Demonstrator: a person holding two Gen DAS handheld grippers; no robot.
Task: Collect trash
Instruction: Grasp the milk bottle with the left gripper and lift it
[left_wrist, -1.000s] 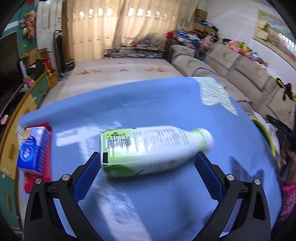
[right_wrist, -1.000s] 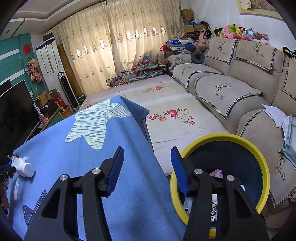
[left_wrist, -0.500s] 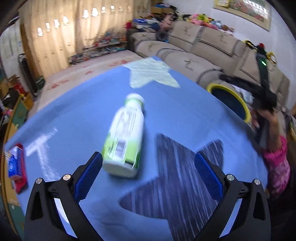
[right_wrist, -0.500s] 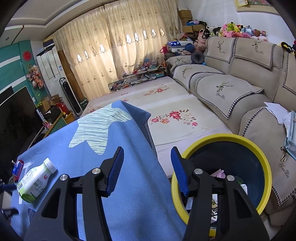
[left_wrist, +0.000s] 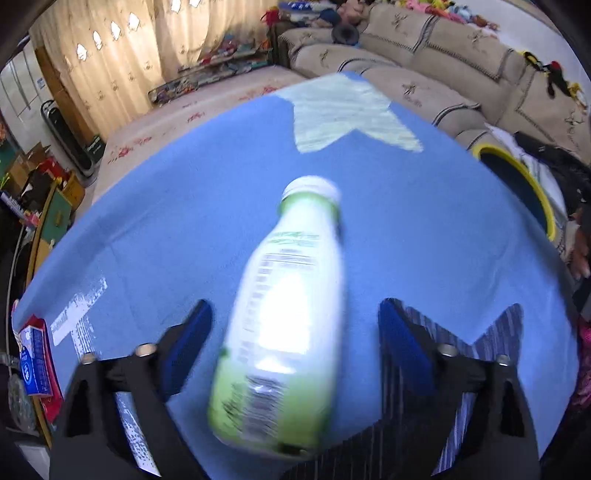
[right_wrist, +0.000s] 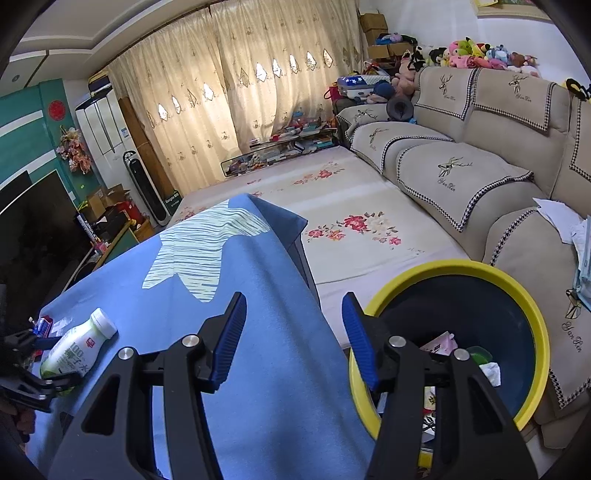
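The bottle (left_wrist: 284, 325) lies on its side on the blue-clothed desk (left_wrist: 177, 221), well inside its edges, between the closing left claw's (left_wrist: 295, 350) pads, untouched. The right claw (right_wrist: 291, 339) hangs released over the desk's edge beside the yellow-rimmed bin (right_wrist: 532, 317); open carpet (right_wrist: 354, 206) lies beyond.

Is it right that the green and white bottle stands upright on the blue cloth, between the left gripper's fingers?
Not quite: the bottle lies on its side on the blue cloth, as the left wrist view shows. It is indeed between the closing jaws of the left gripper.
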